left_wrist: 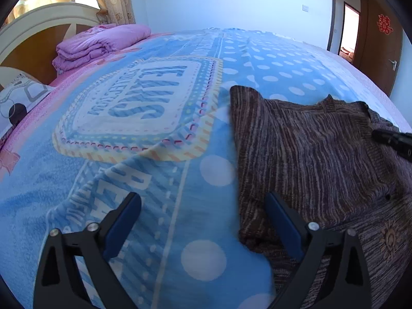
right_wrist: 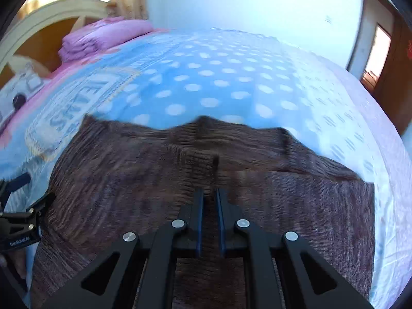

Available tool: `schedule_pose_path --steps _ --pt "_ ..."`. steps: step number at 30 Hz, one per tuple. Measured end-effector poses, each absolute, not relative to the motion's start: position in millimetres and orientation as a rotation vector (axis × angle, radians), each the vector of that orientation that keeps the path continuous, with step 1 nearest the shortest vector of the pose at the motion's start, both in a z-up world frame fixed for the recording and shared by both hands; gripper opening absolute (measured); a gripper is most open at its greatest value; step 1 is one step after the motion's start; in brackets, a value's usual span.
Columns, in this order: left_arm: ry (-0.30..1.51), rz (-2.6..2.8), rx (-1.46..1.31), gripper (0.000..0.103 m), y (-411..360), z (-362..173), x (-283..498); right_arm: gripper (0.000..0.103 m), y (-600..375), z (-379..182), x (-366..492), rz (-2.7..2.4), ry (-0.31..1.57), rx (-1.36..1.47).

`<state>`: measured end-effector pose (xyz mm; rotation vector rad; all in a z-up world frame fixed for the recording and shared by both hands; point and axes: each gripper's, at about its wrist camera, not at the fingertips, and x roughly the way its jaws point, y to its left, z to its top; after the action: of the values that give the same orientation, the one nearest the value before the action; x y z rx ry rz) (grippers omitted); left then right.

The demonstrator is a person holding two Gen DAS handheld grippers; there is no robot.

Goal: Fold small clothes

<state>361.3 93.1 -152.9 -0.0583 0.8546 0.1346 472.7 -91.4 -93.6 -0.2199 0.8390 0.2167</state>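
Brown striped knit sweater [left_wrist: 322, 159] lies on the blue dotted blanket [left_wrist: 154, 180], partly folded, in the right half of the left wrist view. Left gripper [left_wrist: 203, 211] hovers at the garment's left edge, fingers wide apart and holding nothing; the right-hand finger sits over the knit, the other over bare blanket. Open bedding stretches left and ahead; the folded pink quilt [left_wrist: 100, 43] and headboard [left_wrist: 38, 20] are well apart.

Right wrist view, blurred: right gripper [right_wrist: 209, 195] hangs over the sweater's middle near the ribbed neckline [right_wrist: 200, 159], fingers drawn nearly together. Whether they pinch any fabric I cannot tell. Left gripper shows at the left rim.

Risk, as judged: a thin 1-layer pinch could slip or drag the fold crooked; loose knit may snag. Room to the right is ample.
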Motion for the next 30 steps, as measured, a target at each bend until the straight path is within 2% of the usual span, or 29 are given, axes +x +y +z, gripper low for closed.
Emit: schedule_pose_path --steps 1,3,5,8,9,11,12,13,14,15,21,26,30 --pt "0.851 0.134 -0.053 0.101 92.4 -152.4 360.8 0.01 -97.6 -92.1 470.6 0.22 0.846 -0.197" --pt "0.846 0.135 -0.047 0.102 90.9 -152.2 360.2 0.022 -113.1 -87.8 461.1 0.271 0.877 -0.098" --pt "0.844 0.135 -0.048 0.103 90.8 -151.8 360.0 0.065 -122.3 -87.1 445.3 0.345 0.903 -0.017" --pt "0.841 0.13 -0.047 0.103 91.5 -151.1 359.2 0.066 -118.2 -91.0 425.9 0.415 0.908 -0.018" --pt "0.839 0.127 -0.045 0.103 90.9 -150.9 358.7 0.065 -113.2 -93.9 421.1 0.418 0.911 -0.037" --pt "0.83 0.105 -0.043 0.103 89.3 -149.8 357.0 0.046 -106.5 -101.8 418.3 0.446 0.938 -0.025" --pt "0.823 0.09 -0.044 0.103 88.2 -148.9 355.8 0.041 -103.6 -107.4 419.7 0.448 0.952 -0.018" --pt "0.813 0.061 -0.046 0.103 87.0 -147.8 353.7 0.031 -102.5 -110.1 420.4 0.436 0.941 -0.019" --pt "0.808 0.041 -0.048 0.103 85.9 -147.0 352.3 0.01 -101.9 -112.2 420.9 0.436 0.936 -0.011" --pt "0.805 0.035 -0.044 0.103 84.7 -146.6 351.7 0.005 -102.5 -112.5 421.7 0.441 0.936 0.009" --pt "0.829 0.034 -0.052 0.103 83.6 -148.8 355.7 0.003 -116.1 -92.6 403.6 0.409 0.849 -0.032" --pt "0.824 0.009 -0.053 0.103 81.9 -148.5 353.7 0.003 -119.0 -112.1 404.3 0.339 0.873 -0.116" --pt "0.822 0.008 -0.076 0.103 85.2 -148.7 353.1 0.004 -126.8 -106.2 398.5 0.382 0.852 -0.059"
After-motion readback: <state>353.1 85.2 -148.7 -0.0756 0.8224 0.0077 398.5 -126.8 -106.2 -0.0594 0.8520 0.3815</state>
